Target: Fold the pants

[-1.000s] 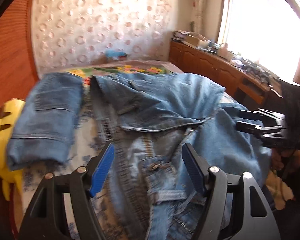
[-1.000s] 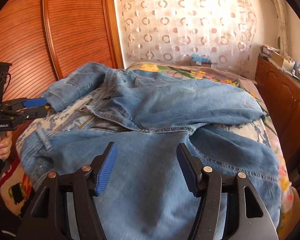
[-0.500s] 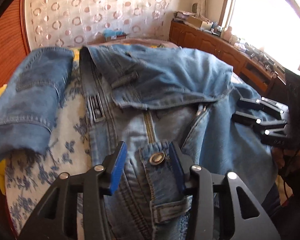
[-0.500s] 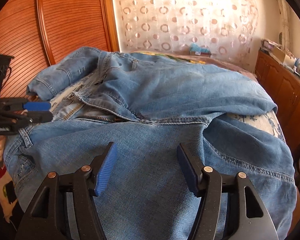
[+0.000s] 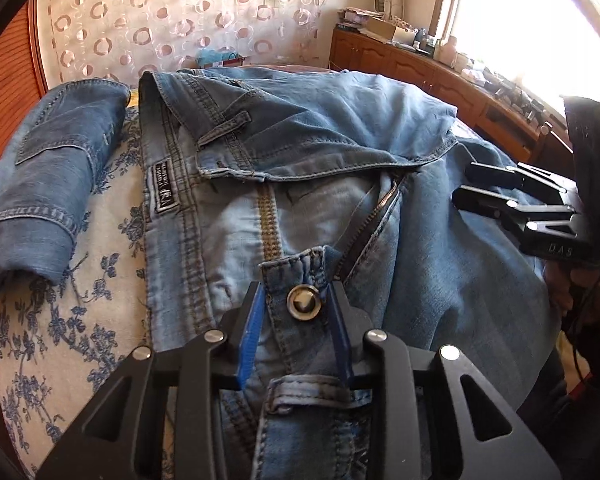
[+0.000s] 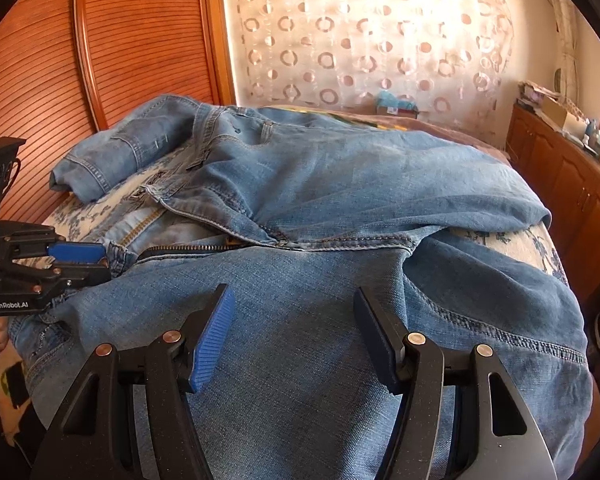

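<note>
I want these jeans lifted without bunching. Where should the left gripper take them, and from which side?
Grip the waistband tab around the metal button, coming from the open waist edge: it is thick, flat and sticks out. The left gripper already brackets it; its jaws have just been closing.

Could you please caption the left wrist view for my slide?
Left gripper closing on the jeans waistband tab, around its metal button.

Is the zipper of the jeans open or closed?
Open. The zipper teeth are parted below the waistband button, showing the paler inside of the jeans.
</note>
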Action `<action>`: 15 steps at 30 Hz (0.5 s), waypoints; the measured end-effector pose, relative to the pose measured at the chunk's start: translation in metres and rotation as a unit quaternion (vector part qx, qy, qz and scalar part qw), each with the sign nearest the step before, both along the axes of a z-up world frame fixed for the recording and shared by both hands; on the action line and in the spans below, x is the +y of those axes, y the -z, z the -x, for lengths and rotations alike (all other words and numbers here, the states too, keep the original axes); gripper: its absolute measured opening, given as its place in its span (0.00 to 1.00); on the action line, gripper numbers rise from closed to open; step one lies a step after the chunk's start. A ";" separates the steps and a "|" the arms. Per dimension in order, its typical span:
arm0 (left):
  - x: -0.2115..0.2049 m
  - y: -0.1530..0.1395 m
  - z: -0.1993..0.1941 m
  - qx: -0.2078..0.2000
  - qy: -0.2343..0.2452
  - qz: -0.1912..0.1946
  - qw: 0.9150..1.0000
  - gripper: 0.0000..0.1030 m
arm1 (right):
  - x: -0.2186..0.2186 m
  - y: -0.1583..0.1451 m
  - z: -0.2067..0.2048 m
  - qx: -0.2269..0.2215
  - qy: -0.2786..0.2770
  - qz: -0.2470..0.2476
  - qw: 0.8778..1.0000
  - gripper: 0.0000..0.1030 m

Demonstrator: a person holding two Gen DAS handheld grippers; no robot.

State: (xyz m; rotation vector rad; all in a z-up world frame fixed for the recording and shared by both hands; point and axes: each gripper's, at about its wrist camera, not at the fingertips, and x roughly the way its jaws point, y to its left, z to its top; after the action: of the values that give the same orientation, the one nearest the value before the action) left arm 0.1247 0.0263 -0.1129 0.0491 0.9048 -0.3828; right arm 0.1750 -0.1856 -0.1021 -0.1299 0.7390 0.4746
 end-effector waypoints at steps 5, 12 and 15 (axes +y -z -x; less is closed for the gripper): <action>-0.008 -0.004 0.002 -0.013 0.014 -0.006 1.000 0.11 | -0.001 0.000 0.000 0.002 0.002 -0.004 1.000 0.62; 0.012 -0.029 -0.002 -0.057 -0.029 -0.003 0.998 0.10 | -0.003 0.001 -0.001 0.002 0.009 -0.011 1.000 0.62; 0.017 -0.036 -0.011 -0.069 -0.041 -0.013 0.997 0.10 | -0.005 0.001 -0.001 0.003 0.012 -0.014 1.000 0.62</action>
State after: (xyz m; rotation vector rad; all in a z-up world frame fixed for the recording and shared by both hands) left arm 0.1354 0.0434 -0.0768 0.0614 0.7735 -0.2884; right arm 0.1763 -0.1908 -0.1031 -0.0940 0.7392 0.4621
